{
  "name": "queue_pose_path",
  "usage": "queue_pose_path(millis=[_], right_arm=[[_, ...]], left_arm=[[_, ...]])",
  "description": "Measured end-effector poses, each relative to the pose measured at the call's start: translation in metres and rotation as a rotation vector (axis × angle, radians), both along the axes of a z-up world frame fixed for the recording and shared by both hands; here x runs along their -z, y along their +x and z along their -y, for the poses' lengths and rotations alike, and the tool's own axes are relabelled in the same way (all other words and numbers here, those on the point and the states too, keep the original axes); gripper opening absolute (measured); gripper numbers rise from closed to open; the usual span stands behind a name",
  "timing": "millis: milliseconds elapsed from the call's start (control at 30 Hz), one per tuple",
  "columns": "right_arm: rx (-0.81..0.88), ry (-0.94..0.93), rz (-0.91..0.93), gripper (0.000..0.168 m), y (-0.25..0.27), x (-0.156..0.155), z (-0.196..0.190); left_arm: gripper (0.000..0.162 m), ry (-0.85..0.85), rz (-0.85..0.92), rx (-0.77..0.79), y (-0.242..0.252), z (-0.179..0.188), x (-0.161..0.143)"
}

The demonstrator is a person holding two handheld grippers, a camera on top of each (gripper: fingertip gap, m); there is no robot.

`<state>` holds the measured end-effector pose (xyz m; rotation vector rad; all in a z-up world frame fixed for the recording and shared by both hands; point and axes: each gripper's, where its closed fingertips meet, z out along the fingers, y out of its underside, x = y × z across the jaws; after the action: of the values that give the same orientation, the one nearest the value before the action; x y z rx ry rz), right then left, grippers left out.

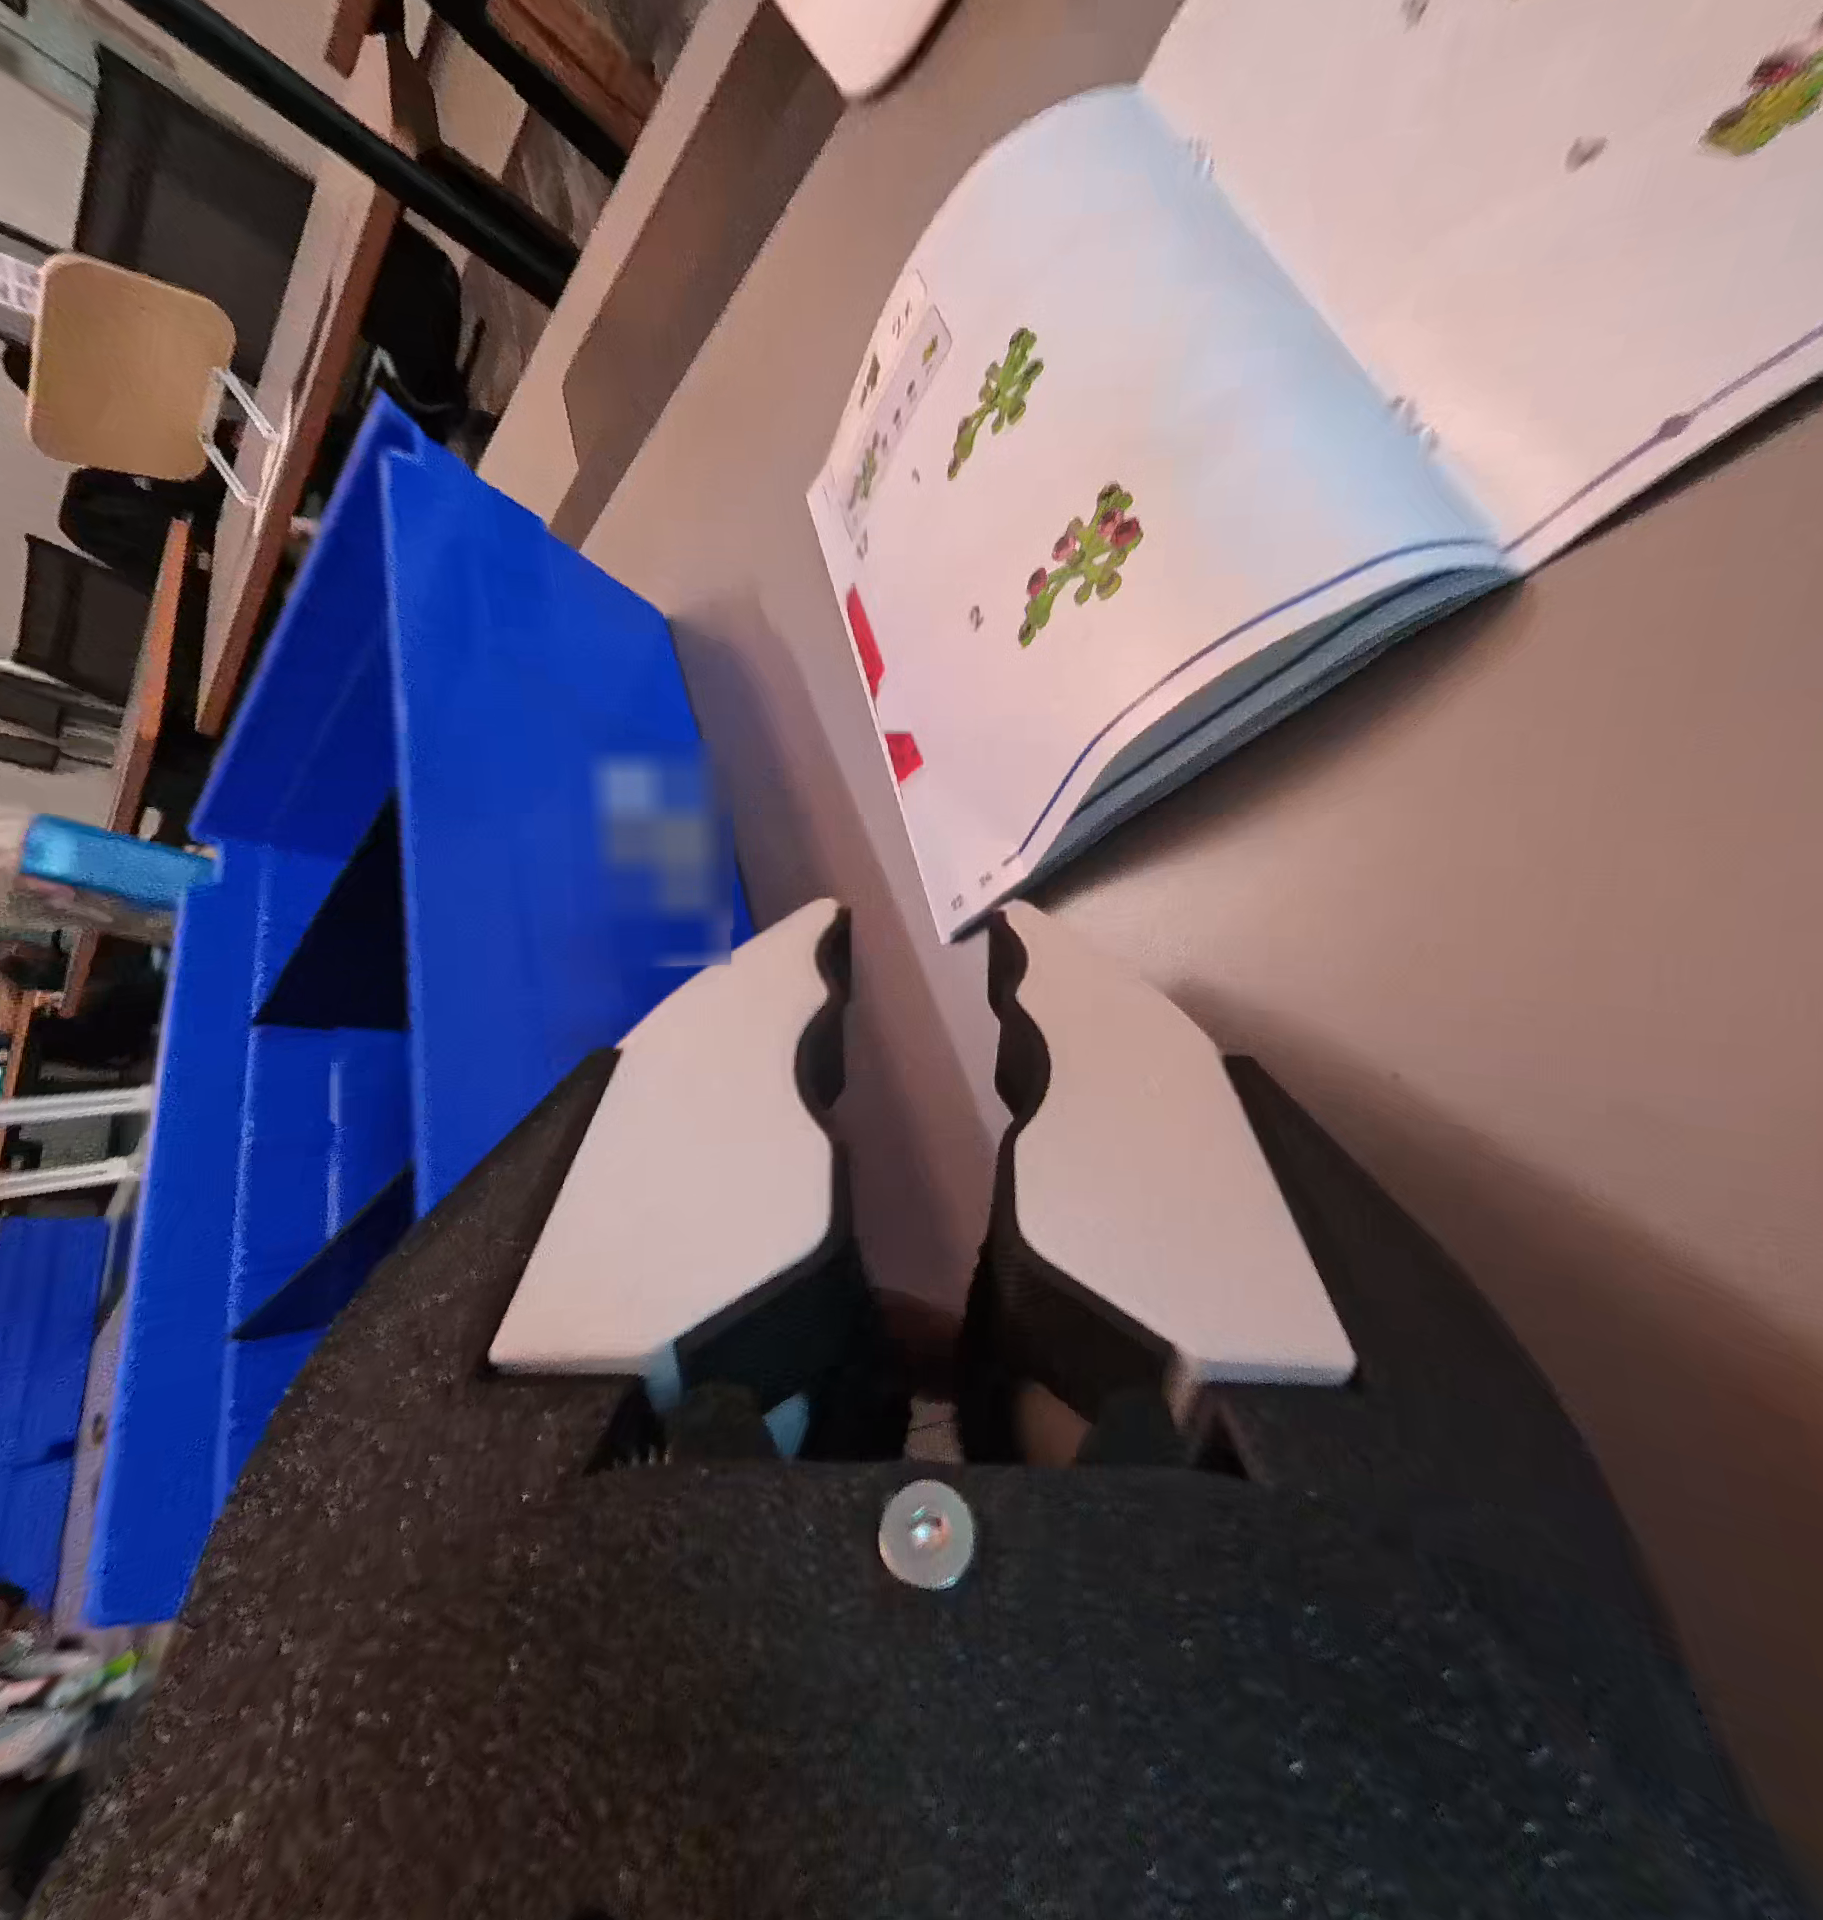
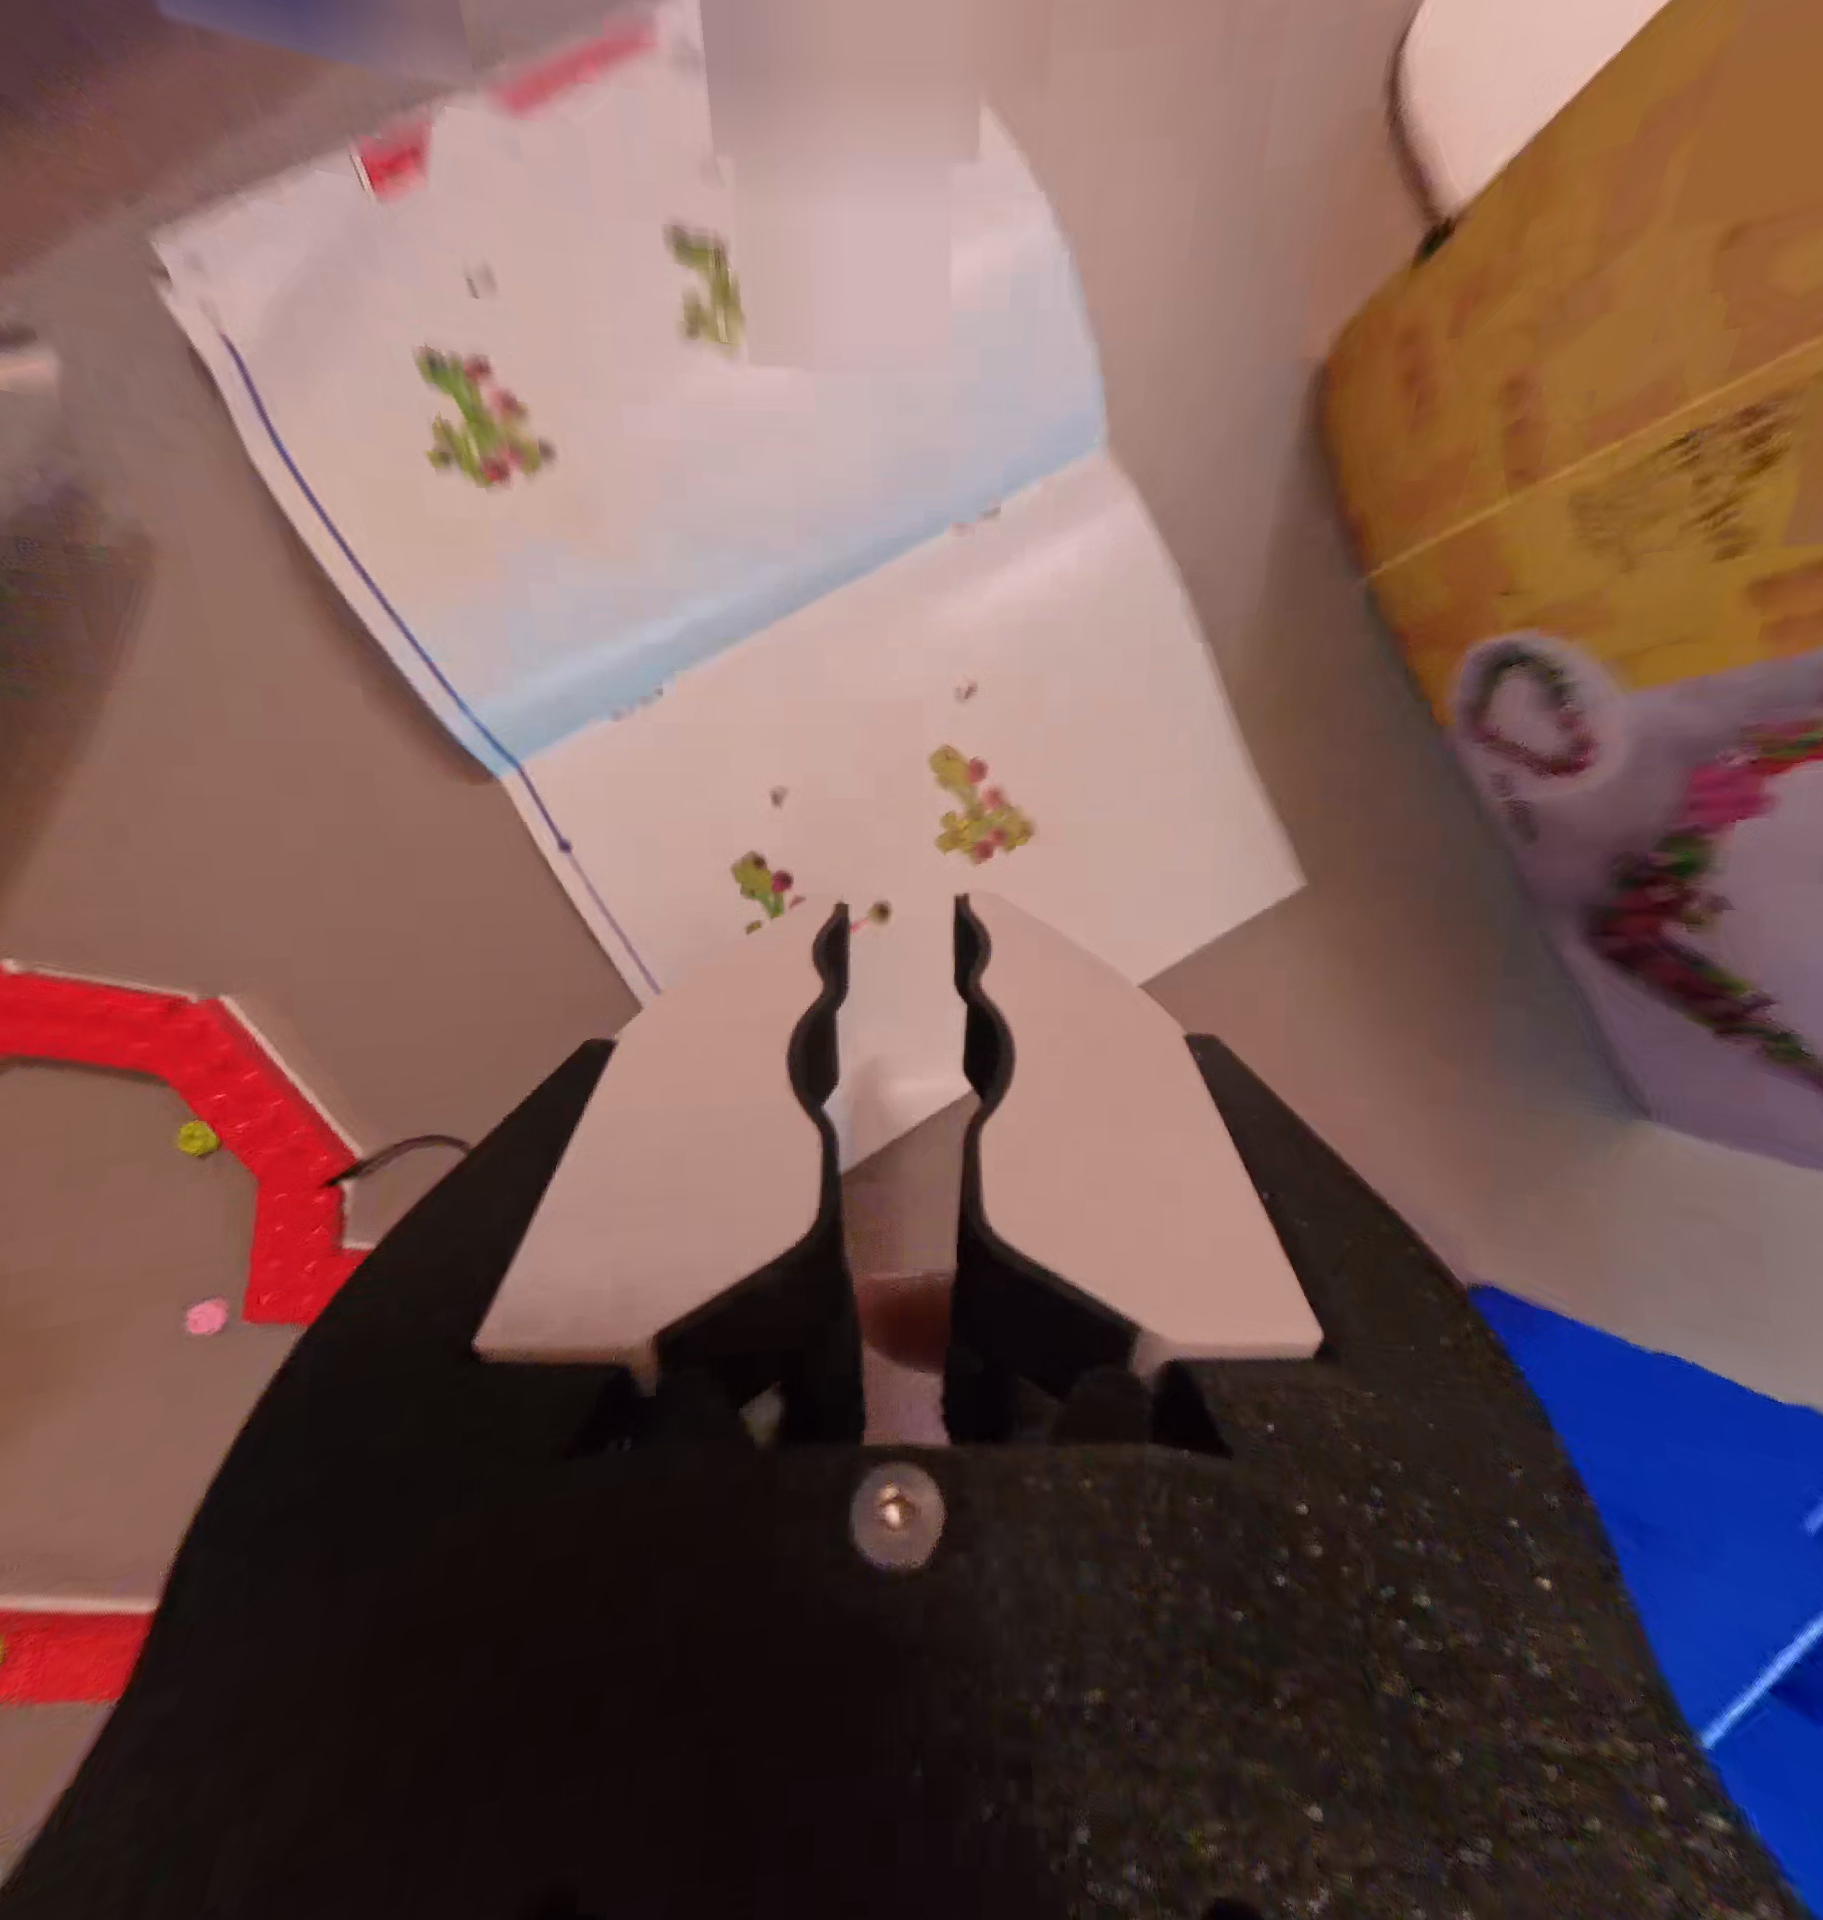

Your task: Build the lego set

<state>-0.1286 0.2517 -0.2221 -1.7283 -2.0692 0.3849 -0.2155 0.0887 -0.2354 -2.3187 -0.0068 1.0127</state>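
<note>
Red lego frame (image 2: 263,1122), the part-built piece of the set, lies flat on the grey table (image 2: 367,831) off to the left of my right gripper (image 2: 896,914), near its body but not touched by it. Its jaws stand parted with nothing between them, and ahead of the tips the open instruction booklet (image 2: 782,582) lies spread. A small green stud (image 2: 197,1140) and a pink one (image 2: 207,1317) sit loose inside the frame's opening, and a thin dark wire-like piece (image 2: 408,1151) pokes out beside its edge.

My left gripper (image 1: 917,925) is also parted and empty, tilted steeply, its tips just beside the near corner of the booklet. To its left stands a blue divided bin (image 1: 471,779); I can't see what is in it.

My worry is the blur: both views are smeared, so I judge both tools to be mid-swing. If I reach for a stud like this, I could knock the loose pieces out of the frame or shove the frame along the table. The left tips could catch the booklet's corner and drag or flip the page. On the right side, the set's box (image 2: 1665,623) stands close enough that a wide swing might hit it.
</note>
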Motion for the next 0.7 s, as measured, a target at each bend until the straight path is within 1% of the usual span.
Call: queue_pose_path(millis=[33, 67, 133, 167, 200, 267, 300, 333, 400, 433, 467, 567, 700], right_arm=[[-0.008, -0.018, -0.061, 0.019, -0.006, -0.01, 0.002], [-0.026, -0.093, -0.131, 0.015, -0.015, -0.017, 0.011], [-0.076, -0.365, -0.227, 0.0, -0.034, -0.019, 0.04], [-0.069, -0.508, -0.216, 0.0, -0.041, -0.011, 0.049], [-0.026, -0.634, -0.17, 0.0, -0.047, 0.001, 0.051], [0.07, -0.882, -0.094, 0.0, -0.058, 0.021, 0.056], [0.104, -0.984, -0.075, 0.0, -0.062, 0.026, 0.058], [0.144, -1.028, -0.059, 0.0, -0.064, 0.033, 0.057], [0.175, -1.004, -0.004, 0.0, -0.063, 0.052, 0.055], [0.181, -1.03, 0.0, 0.0, -0.063, 0.054, 0.057], [0.19, -1.06, 0.002, 0.0, -0.064, 0.053, 0.057], [0.193, -1.043, -0.01, 0.0, -0.07, 0.054, 0.051], [0.27, -0.859, -0.182, 0.0, -0.103, 0.055, 0.004]], left_arm=[[0.025, 0.045, 0.009, 0.039, 0.008, -0.004, -0.009], [0.023, 0.116, 0.053, 0.128, 0.024, -0.017, -0.019], [0.009, 0.26, 0.234, 0.375, 0.073, -0.051, -0.033], [0.004, 0.275, 0.315, 0.465, 0.09, -0.065, -0.032], [0.002, 0.242, 0.335, 0.492, 0.089, -0.077, -0.024], [0.0, 0.149, 0.264, 0.464, 0.062, -0.094, -0.003], [0.0, 0.103, 0.289, 0.482, 0.057, -0.098, 0.01], [0.0, 0.049, 0.346, 0.487, 0.055, -0.097, 0.023], [0.0, -0.007, 0.407, 0.468, 0.049, -0.095, 0.041], [0.0, 0.02, 0.409, 0.476, 0.049, -0.096, 0.041], [0.0, 0.011, 0.401, 0.48, 0.048, -0.096, 0.041], [0.0, -0.039, 0.36, 0.491, 0.048, -0.095, 0.041], [0.0, -0.016, 0.371, 0.498, 0.047, -0.095, 0.041]])
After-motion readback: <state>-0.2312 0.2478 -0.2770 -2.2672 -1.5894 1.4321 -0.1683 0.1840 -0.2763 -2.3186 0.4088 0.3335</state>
